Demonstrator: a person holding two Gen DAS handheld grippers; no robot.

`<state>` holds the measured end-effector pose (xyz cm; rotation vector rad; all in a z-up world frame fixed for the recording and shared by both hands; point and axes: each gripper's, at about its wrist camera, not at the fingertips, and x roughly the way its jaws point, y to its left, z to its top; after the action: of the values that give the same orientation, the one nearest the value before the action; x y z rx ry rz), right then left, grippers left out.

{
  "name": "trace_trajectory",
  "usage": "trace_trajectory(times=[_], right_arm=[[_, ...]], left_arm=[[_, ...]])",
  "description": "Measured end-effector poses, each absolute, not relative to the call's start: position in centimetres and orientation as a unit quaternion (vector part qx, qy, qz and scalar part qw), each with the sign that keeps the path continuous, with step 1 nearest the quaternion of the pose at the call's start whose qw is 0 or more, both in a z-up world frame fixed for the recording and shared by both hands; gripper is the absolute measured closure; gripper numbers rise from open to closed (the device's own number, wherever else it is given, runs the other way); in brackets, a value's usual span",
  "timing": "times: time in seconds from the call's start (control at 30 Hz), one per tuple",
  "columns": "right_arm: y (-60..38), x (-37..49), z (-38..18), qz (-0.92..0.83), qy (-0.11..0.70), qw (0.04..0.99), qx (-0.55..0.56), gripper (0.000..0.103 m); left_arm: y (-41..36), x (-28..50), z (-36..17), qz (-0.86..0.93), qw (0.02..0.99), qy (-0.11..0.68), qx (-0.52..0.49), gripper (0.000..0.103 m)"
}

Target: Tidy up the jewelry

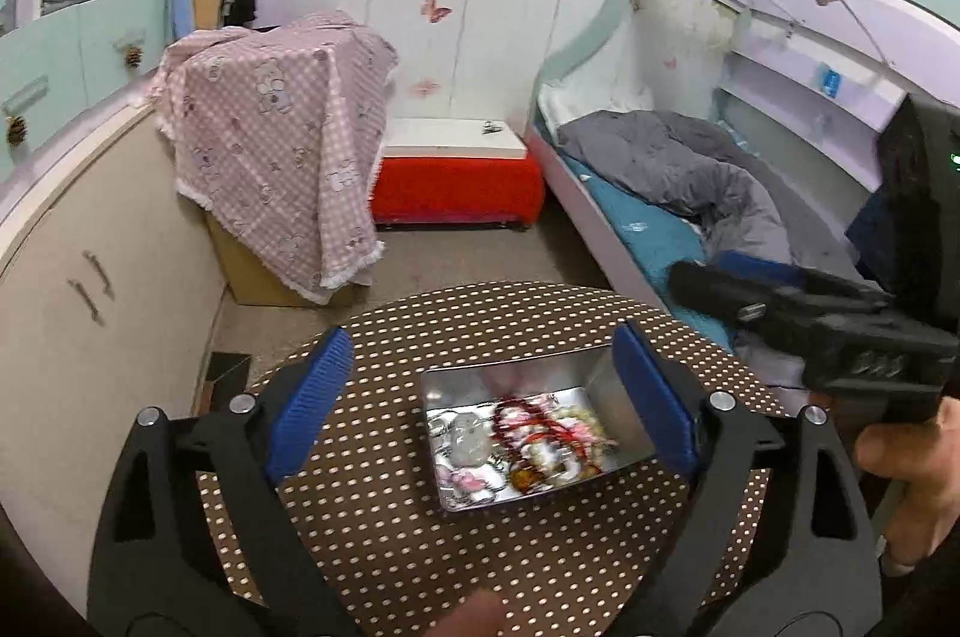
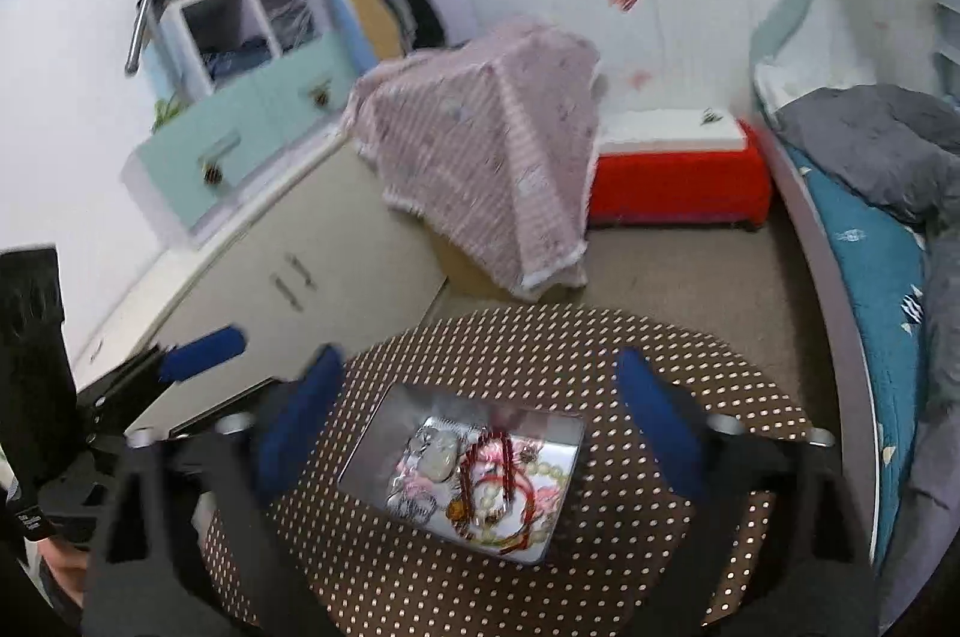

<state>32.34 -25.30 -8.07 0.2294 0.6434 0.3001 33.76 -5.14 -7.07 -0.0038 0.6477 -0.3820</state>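
Observation:
A shiny metal tin (image 1: 474, 376) sits on a round brown polka-dot table (image 1: 384, 487). It holds a heap of jewelry (image 1: 528, 436): red bead strings, pale bead bracelets, a clear stone and pink pieces. My left gripper (image 1: 480, 397) is open and empty above the tin, its blue fingers on either side. My right gripper (image 2: 474, 409) is also open and empty above the same tin (image 2: 384, 433) and jewelry (image 2: 486, 481). The right gripper's black body (image 1: 840, 325) shows at the right of the left wrist view.
A cream cabinet (image 1: 90, 289) stands left of the table. Behind it are a box draped in pink checked cloth (image 1: 276, 144) and a red bench (image 1: 456, 187). A bed with grey duvet (image 1: 690, 181) runs along the right.

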Motion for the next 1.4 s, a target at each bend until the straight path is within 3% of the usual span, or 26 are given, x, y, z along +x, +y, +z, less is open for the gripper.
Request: trace_trajectory(times=[0.4,0.97,1.4], right_arm=[[-26.0,28.0,-5.1,0.119,0.286,0.944,0.113,0.008],[-23.8,14.7,-2.4,0.051,0.214,0.974,0.057,0.008],[-21.8,5.4,-3.3,0.019,0.164,0.986,0.032,0.008]], left_arm=[[-3.8,28.4,-3.5,-0.125,0.957,0.26,0.018,0.009],[-2.0,15.1,-1.2,-0.082,0.981,0.174,0.006,0.007],[-1.3,5.7,0.5,-0.04,0.992,0.116,0.022,0.006]])
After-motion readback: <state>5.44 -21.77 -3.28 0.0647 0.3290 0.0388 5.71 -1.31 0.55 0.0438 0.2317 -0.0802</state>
